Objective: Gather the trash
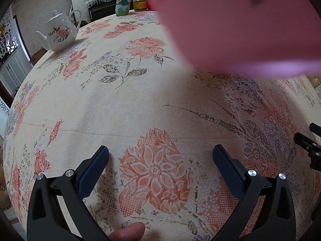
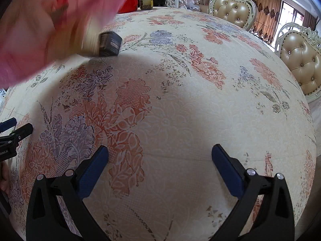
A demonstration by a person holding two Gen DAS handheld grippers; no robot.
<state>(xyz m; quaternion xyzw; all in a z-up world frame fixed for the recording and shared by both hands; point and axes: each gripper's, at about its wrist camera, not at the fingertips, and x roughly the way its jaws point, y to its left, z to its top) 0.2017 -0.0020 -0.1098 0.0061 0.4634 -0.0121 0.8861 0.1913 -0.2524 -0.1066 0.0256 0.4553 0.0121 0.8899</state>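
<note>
Both of my grippers hang low over the desk [image 1: 140,104] with its flowery cloth. The left gripper [image 1: 160,158] has its fingers spread wide and holds nothing. The right gripper [image 2: 160,157] is the same, wide open and empty. A big blurry pink thing [image 1: 240,26] is right in front of both cameras; I think it is a bag for the trash, but it is too fuzzy to be sure. In the right view a small box [image 2: 102,43], pale with a dark end, sits at the edge of the pink thing, just above or on the cloth. I cannot tell if it is touching the desk. I think this box is the trash. A white teapot [image 1: 60,33] stands far off on the left side, and a jar [image 1: 140,3] stands at the far end. What could go wrong: the pink thing hides a lot, so I could reach and miss the box. I could pinch the cloth and pull it, and the teapot could tip. My two grippers are near each other and could bump.
</note>
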